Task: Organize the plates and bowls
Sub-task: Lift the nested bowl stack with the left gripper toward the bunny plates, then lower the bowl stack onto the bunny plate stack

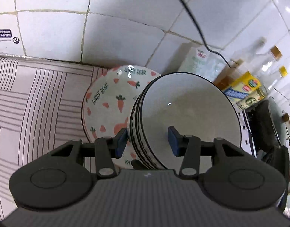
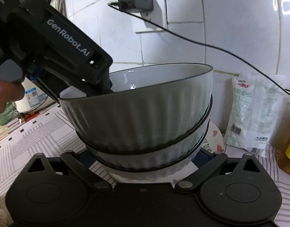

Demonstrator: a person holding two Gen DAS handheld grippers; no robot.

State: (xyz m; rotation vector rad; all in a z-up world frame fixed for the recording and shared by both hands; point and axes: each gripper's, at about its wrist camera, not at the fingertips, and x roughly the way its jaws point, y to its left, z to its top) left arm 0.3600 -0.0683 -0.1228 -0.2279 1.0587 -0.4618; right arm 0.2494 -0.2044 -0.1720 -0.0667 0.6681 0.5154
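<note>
White wall tiles [image 1: 126, 24] behind, striped pink-and-grey cloth [image 1: 31, 98] over the counter below.

Left wrist view: stack of ribbed bowls [image 1: 182, 109] tilted toward the camera, left gripper [image 1: 147, 140] clamped on the near wall of the stack, one blue pad [image 1: 122, 140] outside the rim edges, the other inside the top bowl. At least four dark rims counted; exact number unclear. Carrot-print plate [image 1: 107, 98], lettered "LOVELY BEAR", just behind and left of the stack; contact between the two not resolvable. Open cloth to the left of the plate, free of objects up to the wall. Right side crowded: white bag [image 1: 199, 62], oil bottles [image 1: 254, 83], dark pan [image 1: 268, 124], all blurred. Black cable [image 1: 190, 19] running across the wall above. Lower part of frame taken up by gripper body.

Right wrist view: same bowls [image 2: 145, 113] filling the centre, seen side-on, three nested rims visible. Right gripper [image 2: 143, 157] with a finger on either side of the stack's base; pads hidden behind the bowls, so cannot tell whether pressing or merely flanking. Left gripper body [image 2: 65, 43] entering from upper left, tip dipped over the top rim, person's hand [image 2: 5, 98] cut off at the left edge. Edge of plate [image 2: 215, 138] peeking out at right. White bag [image 2: 254, 113] against the wall at right, charger [image 2: 137, 0] plugged in above. Cloth [image 2: 40, 132] open to the left.
</note>
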